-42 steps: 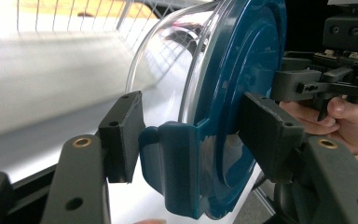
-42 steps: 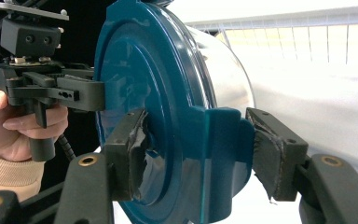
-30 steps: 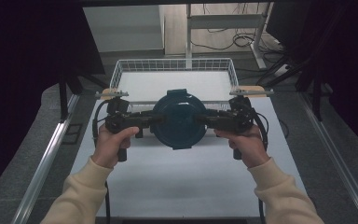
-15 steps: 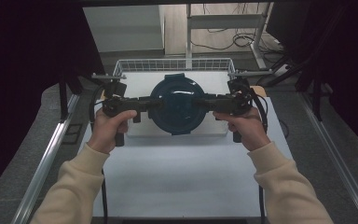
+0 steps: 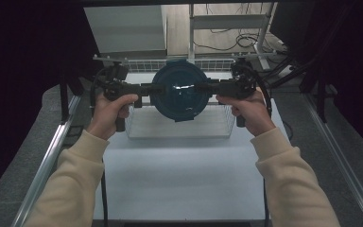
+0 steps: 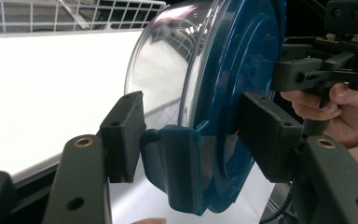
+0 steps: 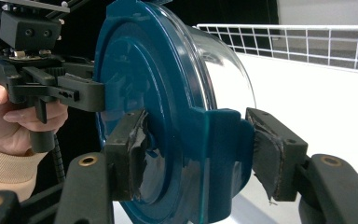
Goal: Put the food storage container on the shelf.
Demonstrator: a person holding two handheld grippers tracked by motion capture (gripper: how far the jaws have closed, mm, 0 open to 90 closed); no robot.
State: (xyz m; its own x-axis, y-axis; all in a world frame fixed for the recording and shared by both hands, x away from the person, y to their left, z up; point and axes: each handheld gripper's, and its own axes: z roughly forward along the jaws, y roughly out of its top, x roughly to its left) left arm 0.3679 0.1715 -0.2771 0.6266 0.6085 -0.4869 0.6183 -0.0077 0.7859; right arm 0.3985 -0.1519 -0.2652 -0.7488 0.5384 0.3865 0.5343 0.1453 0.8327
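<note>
Reaching in from six o'clock of the high view, two cream sleeves (image 5: 71, 189) are stretching over the white desk (image 5: 179, 175), each hand gripping a claw handle. The left hand (image 5: 108, 111) is holding the left claw (image 5: 146, 90) at nine o'clock of a round container (image 5: 179, 97), and the right hand (image 5: 250, 109) is holding the right claw (image 5: 212, 88) at three o'clock of it. The container, a clear bowl under a dark blue lid (image 7: 140, 93), is hanging in the air between them, lid up toward the camera. In the left gripper view the left claw is pinching a blue latch tab (image 6: 182, 158) on the rim; in the right gripper view the right claw is pinching the opposite tab (image 7: 219, 154). Beyond and below, a white wire basket (image 5: 222, 123) is sitting on the desk toward twelve o'clock, the container hovering over its middle.
</note>
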